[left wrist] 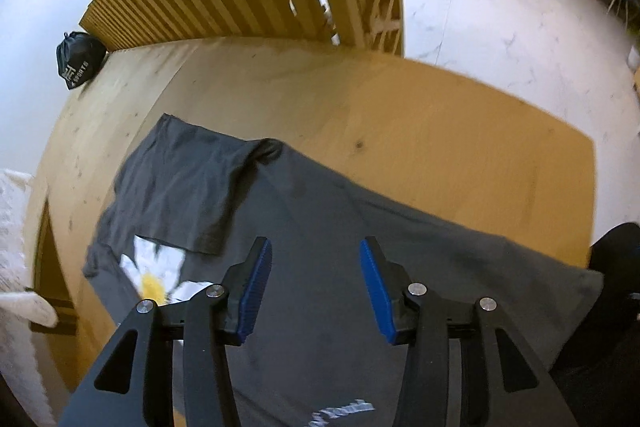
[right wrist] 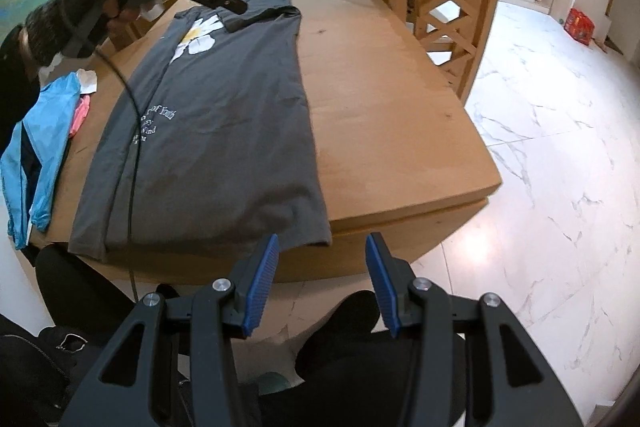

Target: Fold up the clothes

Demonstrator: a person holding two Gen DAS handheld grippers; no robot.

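Shirt (right wrist: 224,115) lies flat on the wooden table (right wrist: 392,115), dark grey, already folded lengthwise into a long narrow panel. Its near hem sits right at the table's near edge and the collar end points to the far side. A white daisy print with a yellow centre (left wrist: 154,281) shows near the far end, half covered by a sleeve (left wrist: 188,187) turned in over it, and a few lines of pale lettering (right wrist: 154,127) run across the middle. The cloth is mostly smooth, with a small bunched lump at the shoulder.

Risks, as I judge them: the left tool (left wrist: 316,291) hangs over the far half of the shirt with its blue pads spread and nothing between them; if it pinches only the top layer, the lengthwise fold underneath could open up when lifted. The right tool (right wrist: 324,287) is also spread and empty, held off the table's near edge above the floor; the near hem lies so close to the edge that a careless tug could drag it over. A black cable (right wrist: 132,163) trails across the left side of the shirt and could snag or pull the cloth. A blue garment (right wrist: 36,155) lies just left of the shirt and might get caught up in a wide sweep
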